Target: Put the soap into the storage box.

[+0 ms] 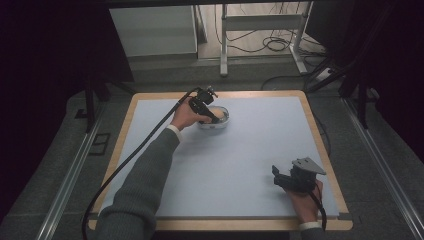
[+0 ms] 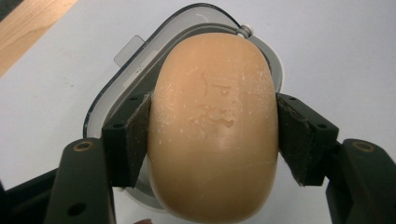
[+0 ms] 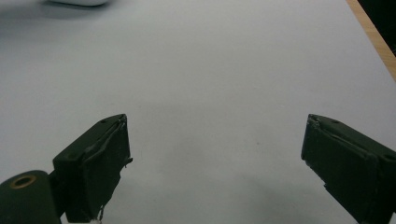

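The soap bar [image 2: 215,126] sits over its white dish [image 2: 140,60] at the counter's [image 1: 250,150] far side, clamped across its sides by the left gripper [image 2: 214,135]. It is probably firm, slippery and moderately heavy. The right gripper [image 3: 217,163] rests with jaws apart, empty.

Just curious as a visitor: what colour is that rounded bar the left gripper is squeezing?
The soap bar is pale peach-orange, clearest in the left gripper view.

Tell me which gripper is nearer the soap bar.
Left. The left gripper is clamped on the soap bar, over the soap dish. The right gripper rests open near the table's front right corner, well apart from it.
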